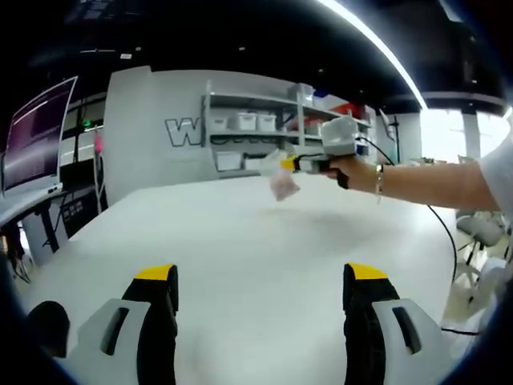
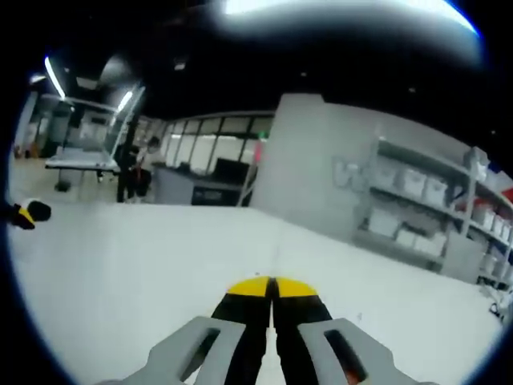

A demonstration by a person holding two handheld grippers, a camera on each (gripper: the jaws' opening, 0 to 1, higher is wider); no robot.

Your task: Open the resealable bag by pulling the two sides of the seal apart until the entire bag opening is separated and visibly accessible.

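- I am working in what looks like a lab or tech workspace, at a broad white table [image 1: 264,265].
- Metal shelving [image 1: 256,128] against a grey partition wall [image 1: 144,136] holds white storage bins [image 1: 246,121].
- A large monitor [image 1: 32,136] stands at one side.
- Overhead runs a strip light [image 1: 377,44] on a dark ceiling; glass-walled rooms [image 2: 200,132] lie beyond.
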